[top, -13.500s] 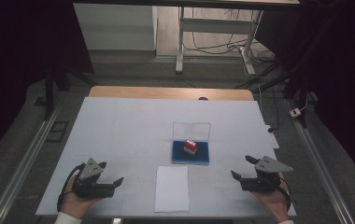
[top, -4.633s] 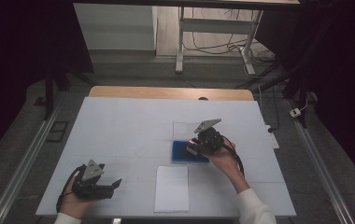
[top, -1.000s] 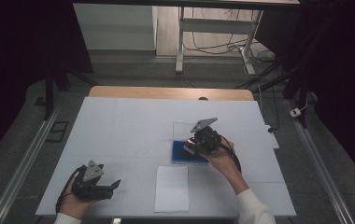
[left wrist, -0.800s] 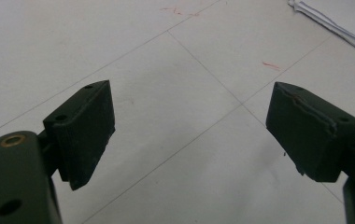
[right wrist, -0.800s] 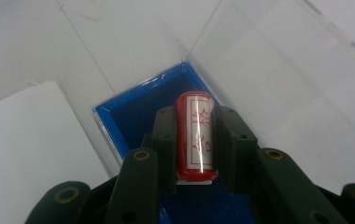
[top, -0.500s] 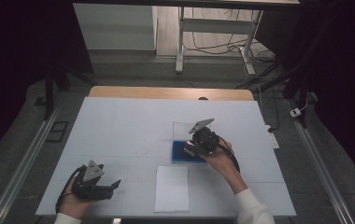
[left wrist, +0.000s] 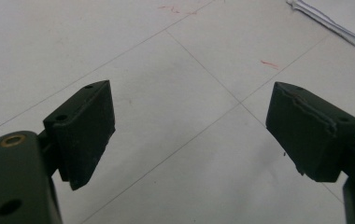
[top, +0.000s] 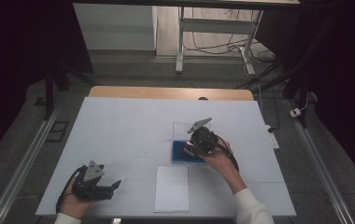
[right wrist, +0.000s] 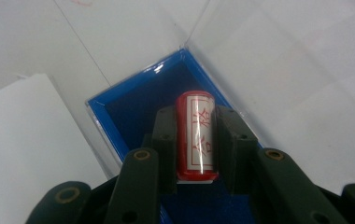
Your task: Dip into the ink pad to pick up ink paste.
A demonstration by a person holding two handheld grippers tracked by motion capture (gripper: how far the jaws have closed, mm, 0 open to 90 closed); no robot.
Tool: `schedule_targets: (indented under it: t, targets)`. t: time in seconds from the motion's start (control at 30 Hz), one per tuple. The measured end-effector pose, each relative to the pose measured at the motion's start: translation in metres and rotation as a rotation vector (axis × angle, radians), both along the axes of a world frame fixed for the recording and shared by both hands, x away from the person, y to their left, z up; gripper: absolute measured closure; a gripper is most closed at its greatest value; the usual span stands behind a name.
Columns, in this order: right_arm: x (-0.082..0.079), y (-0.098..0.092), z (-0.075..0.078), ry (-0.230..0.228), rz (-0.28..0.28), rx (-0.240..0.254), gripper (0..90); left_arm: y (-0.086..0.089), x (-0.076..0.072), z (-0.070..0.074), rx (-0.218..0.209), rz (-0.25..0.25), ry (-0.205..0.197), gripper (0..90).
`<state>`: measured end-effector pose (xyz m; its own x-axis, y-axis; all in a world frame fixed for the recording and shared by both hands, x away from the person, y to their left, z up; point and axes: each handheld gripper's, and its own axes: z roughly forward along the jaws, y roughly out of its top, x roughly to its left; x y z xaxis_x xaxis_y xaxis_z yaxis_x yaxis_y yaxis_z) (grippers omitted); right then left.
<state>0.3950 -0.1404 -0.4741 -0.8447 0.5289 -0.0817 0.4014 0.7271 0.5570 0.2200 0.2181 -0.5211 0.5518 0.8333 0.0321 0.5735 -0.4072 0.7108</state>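
A red cylindrical stamp [right wrist: 195, 135] with a white label and red characters sits between the jaws of my right gripper [right wrist: 195, 140], which is shut on it. The stamp [top: 188, 147] is held just over a blue-lined box [right wrist: 133, 102] with a clear hinged lid [right wrist: 269, 60]. In the high view the right gripper [top: 190, 148] is over that blue box [top: 179, 156] at the table's middle. My left gripper [top: 112, 186] rests near the front left edge, jaws wide apart, and the left gripper view shows bare table between its pads [left wrist: 84, 128].
A white sheet of paper [top: 172, 188] lies in front of the box, near the table's front edge. The table [top: 119, 126] is covered in white. A stack of paper edges [left wrist: 330, 25] lies at the left gripper view's top right. Metal rails flank the table.
Since 13.5 s ago the right gripper left the front right and reached the box, closing on the stamp. Over the last second it has shifted slightly. The left gripper has stayed put.
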Motion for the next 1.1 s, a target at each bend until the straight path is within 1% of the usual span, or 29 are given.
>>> schedule_targets:
  t: [0.1, 0.17, 0.47, 0.63, 0.7, 0.73, 0.77, 0.93, 1.07, 1.1]
  targets:
    - [-0.0010, 0.0009, -0.0007, -0.001, -0.004, -0.003, 70.6, -0.0004, -0.0004, 0.0001, -0.002, 0.002, 0.000, 15.8]
    - [-0.0016, 0.0012, -0.0010, -0.011, -0.001, -0.013, 70.6, -0.0007, -0.0008, 0.0003, -0.003, 0.002, -0.001, 15.8]
    - [-0.0045, 0.0037, -0.0020, -0.026, -0.006, -0.028, 70.7, 0.0002, -0.0012, 0.0010, -0.006, 0.006, -0.003, 15.8]
    - [-0.0038, 0.0023, -0.0024, -0.021, -0.003, -0.023, 70.7, -0.0005, -0.0010, 0.0011, -0.005, 0.004, 0.000, 15.8]
    - [-0.0043, 0.0027, -0.0027, -0.025, -0.003, -0.024, 70.7, -0.0006, -0.0011, 0.0011, -0.006, 0.006, 0.000, 15.8]
    - [-0.0045, 0.0027, -0.0025, -0.029, -0.005, -0.032, 70.7, -0.0006, -0.0011, 0.0012, -0.008, 0.007, 0.000, 15.8]
    - [-0.0046, 0.0027, -0.0030, -0.029, -0.003, -0.024, 70.7, -0.0005, -0.0011, 0.0012, -0.008, 0.006, 0.000, 15.8]
    - [-0.0052, 0.0025, -0.0034, -0.033, -0.003, -0.020, 70.6, -0.0003, -0.0009, 0.0010, -0.007, 0.006, -0.001, 15.8]
    - [-0.0053, 0.0029, -0.0020, -0.038, 0.013, -0.032, 70.5, 0.0015, -0.0006, 0.0011, -0.008, 0.012, -0.002, 15.8]
    - [-0.0049, 0.0023, -0.0009, -0.035, 0.014, -0.024, 70.4, 0.0023, -0.0006, 0.0013, -0.011, 0.011, -0.002, 15.8]
